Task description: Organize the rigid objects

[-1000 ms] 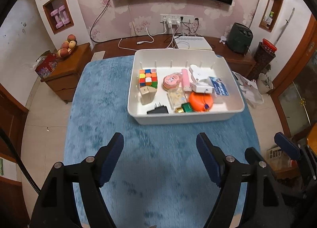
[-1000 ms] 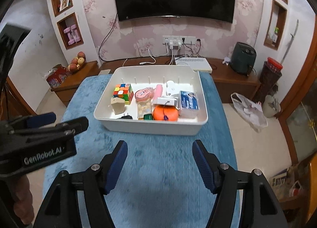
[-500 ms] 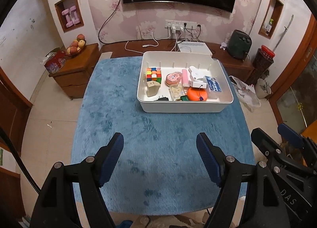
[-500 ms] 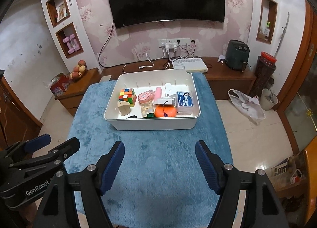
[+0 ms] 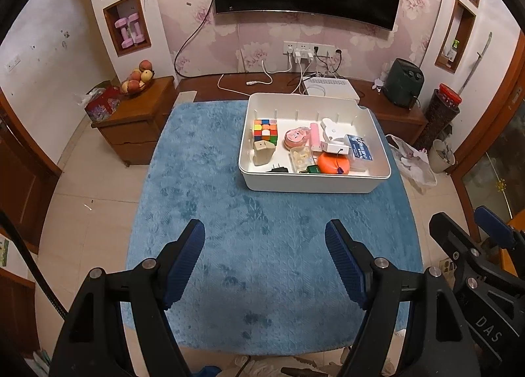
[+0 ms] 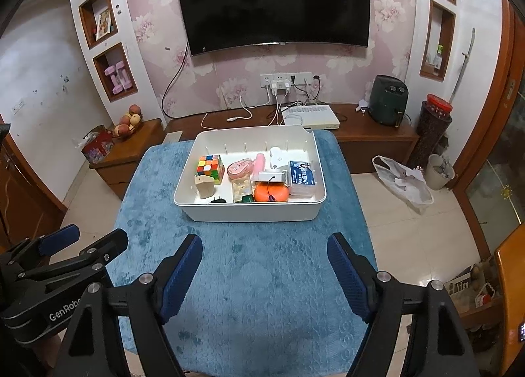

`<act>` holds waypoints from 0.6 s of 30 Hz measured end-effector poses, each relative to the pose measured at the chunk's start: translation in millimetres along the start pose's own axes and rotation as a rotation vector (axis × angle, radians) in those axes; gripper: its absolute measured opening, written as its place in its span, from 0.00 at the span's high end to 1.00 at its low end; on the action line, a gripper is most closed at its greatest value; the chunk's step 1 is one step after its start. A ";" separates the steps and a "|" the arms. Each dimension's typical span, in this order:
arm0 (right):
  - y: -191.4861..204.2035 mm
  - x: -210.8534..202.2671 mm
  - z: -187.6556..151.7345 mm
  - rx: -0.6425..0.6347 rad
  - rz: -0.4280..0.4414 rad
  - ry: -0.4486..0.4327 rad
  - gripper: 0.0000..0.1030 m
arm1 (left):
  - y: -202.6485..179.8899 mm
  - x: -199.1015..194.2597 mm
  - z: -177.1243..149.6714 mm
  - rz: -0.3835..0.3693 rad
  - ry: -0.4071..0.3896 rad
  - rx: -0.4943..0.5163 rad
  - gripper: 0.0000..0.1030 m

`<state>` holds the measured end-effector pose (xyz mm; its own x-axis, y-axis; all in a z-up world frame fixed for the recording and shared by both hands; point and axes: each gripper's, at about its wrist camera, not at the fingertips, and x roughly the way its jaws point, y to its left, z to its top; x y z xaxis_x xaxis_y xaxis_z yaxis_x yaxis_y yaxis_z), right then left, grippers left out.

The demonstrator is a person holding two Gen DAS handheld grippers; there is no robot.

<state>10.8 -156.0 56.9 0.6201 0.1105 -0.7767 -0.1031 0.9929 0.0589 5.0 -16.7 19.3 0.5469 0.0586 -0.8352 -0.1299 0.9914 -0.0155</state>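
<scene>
Things are sitting in one white bin (image 5: 313, 182) on one blue cloth (image 5: 229, 213), well ahead of both sets of jaws. Inside I am counting one colour cube (image 5: 265, 130), one tan block (image 5: 262, 152), one black plug (image 5: 278, 169), one pink round case (image 5: 296, 138), one pink stick (image 5: 314, 135), one clear little box (image 5: 301, 158), one small green thing (image 5: 314, 168), one orange disc (image 5: 332, 163), one white gadget (image 5: 332, 134) and one blue and white box (image 5: 360, 151).

Two grippers are showing. The left gripper (image 5: 265, 257) is standing wide open and is holding nothing; only blue cloth is lying between its blue pads. The right gripper (image 6: 264, 270) is opening wider, and nothing is sitting between its pads either.

A second ago the bin was looking big and close to the left jaws. Now it is looking smaller and farther ahead in both views, and more of the room is showing. The things inside are lying in the same spots.
</scene>
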 end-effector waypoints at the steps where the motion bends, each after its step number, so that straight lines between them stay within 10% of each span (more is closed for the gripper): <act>1: 0.6 -0.6 0.1 -0.003 -0.001 -0.003 0.23 | 0.1 0.1 -0.1 -0.001 0.001 0.000 0.23; 18: 4.9 -2.7 0.0 -0.008 0.002 -0.002 0.23 | -2.1 -4.2 -1.2 0.003 0.007 0.013 0.23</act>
<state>8.7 -151.4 59.3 0.6213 0.1127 -0.7754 -0.1106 0.9923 0.0556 2.0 -19.2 22.2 0.5407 0.0604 -0.8390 -0.1208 0.9927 -0.0064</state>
